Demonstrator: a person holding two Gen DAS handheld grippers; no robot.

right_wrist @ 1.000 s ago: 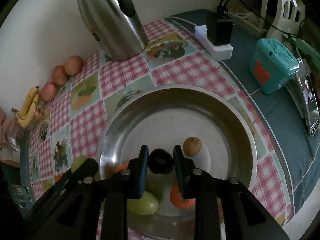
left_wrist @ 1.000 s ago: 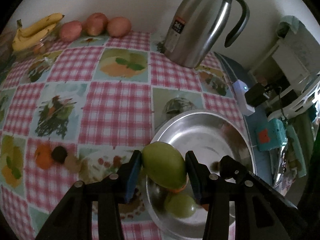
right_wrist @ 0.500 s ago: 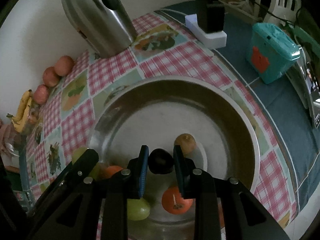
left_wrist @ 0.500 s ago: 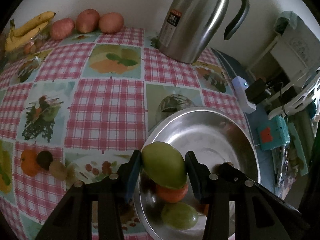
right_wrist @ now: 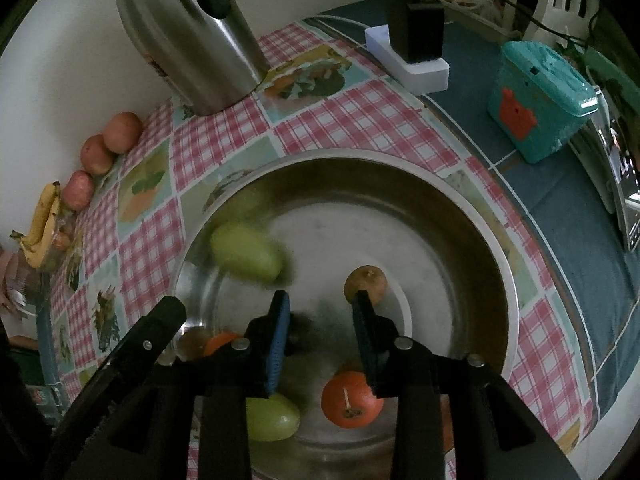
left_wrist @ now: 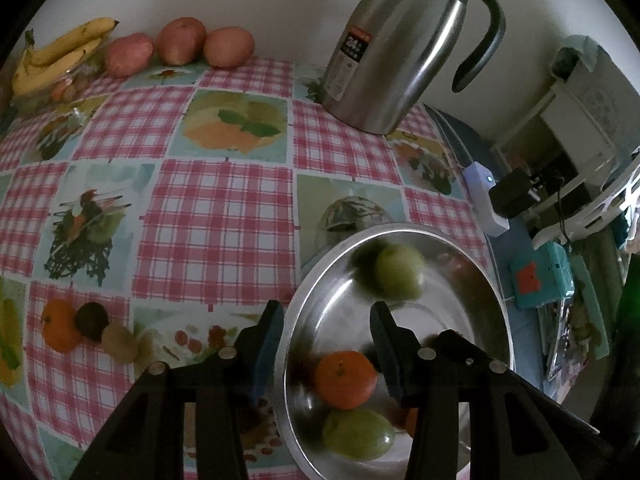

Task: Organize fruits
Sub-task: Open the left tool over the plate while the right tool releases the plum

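A steel bowl (left_wrist: 496,292) (right_wrist: 472,216) sits on the checked tablecloth. My left gripper (left_wrist: 326,330) is open and empty over the bowl's left rim. A green mango (left_wrist: 398,272) (right_wrist: 246,258), blurred, lies free in the bowl. My right gripper (right_wrist: 322,320) is open above the bowl. A dark round fruit (right_wrist: 300,326), blurred, sits just below its left finger. The bowl also holds an orange (left_wrist: 345,378) (right_wrist: 352,400), a second green fruit (left_wrist: 358,434) (right_wrist: 272,418) and a small brown fruit (right_wrist: 366,282).
A steel thermos jug (left_wrist: 392,52) (right_wrist: 192,36) stands behind the bowl. Three reddish apples (left_wrist: 180,46) and bananas (left_wrist: 56,54) lie at the far left by the wall. A white power strip (right_wrist: 408,62) and a teal box (right_wrist: 540,100) lie to the right.
Both grippers have opened. The green mango has left my left gripper and dropped into the bowl. The dark fruit has left my right gripper and sits in the bowl.
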